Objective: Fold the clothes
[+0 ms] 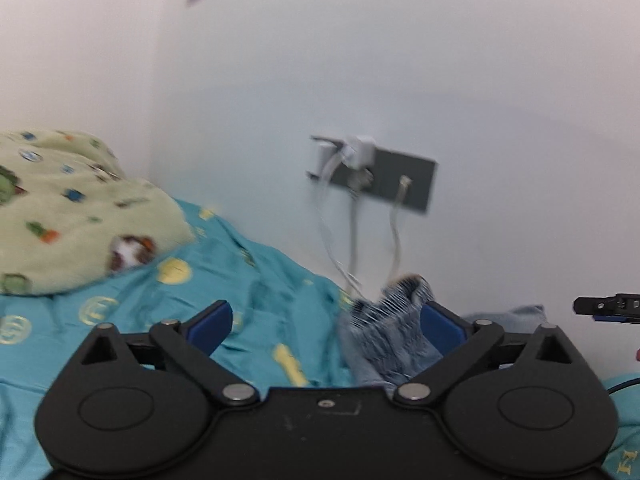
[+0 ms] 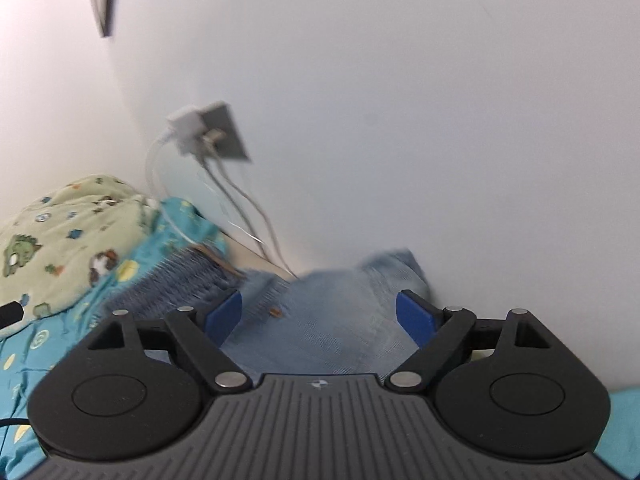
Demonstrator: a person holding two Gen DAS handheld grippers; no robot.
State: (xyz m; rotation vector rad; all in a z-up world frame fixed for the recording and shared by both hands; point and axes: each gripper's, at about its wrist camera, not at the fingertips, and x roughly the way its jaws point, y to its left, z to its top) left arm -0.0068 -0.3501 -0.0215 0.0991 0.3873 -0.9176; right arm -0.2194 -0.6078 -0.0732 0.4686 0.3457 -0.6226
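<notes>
While both claws gape wide, left claw (image 1: 325,322) grips nothing, right claw (image 2: 319,312) empty too, denim garment (image 2: 320,320) rumpled on teal bed sheet (image 1: 260,280), green blanket (image 1: 72,208) beside.

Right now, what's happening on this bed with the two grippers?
A person is folding clothes on a bed with a handheld gripper in each hand. Both the left gripper and the right gripper stand open and grip nothing. The blue denim garment lies loose on the teal bedsheet near the wall, beside a green patterned blanket. The pictures are blurred.
</notes>
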